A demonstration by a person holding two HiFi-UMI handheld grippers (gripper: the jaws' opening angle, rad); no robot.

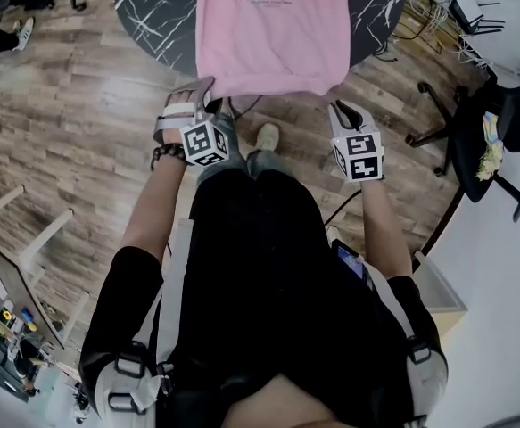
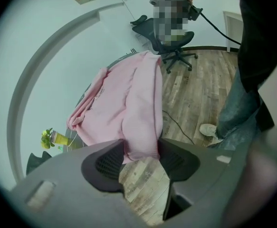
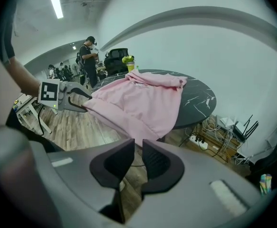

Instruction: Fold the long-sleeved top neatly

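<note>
Person's forearms [image 1: 152,208] reach toward 12 o'clock, where the pink long-sleeved top [image 1: 273,34] lies on a dark marbled counter [image 1: 152,12], its hem hanging over the near edge. Left claw [image 1: 210,96] stands apart around the hem; right claw [image 1: 344,110] is clamped on the hem's corner.

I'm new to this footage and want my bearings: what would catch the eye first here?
A pink long-sleeved top lies on a dark marbled round table, its hem hanging over the near edge. The left gripper has its jaws apart around one hem corner, while the right gripper pinches the other, above a wooden floor.
</note>
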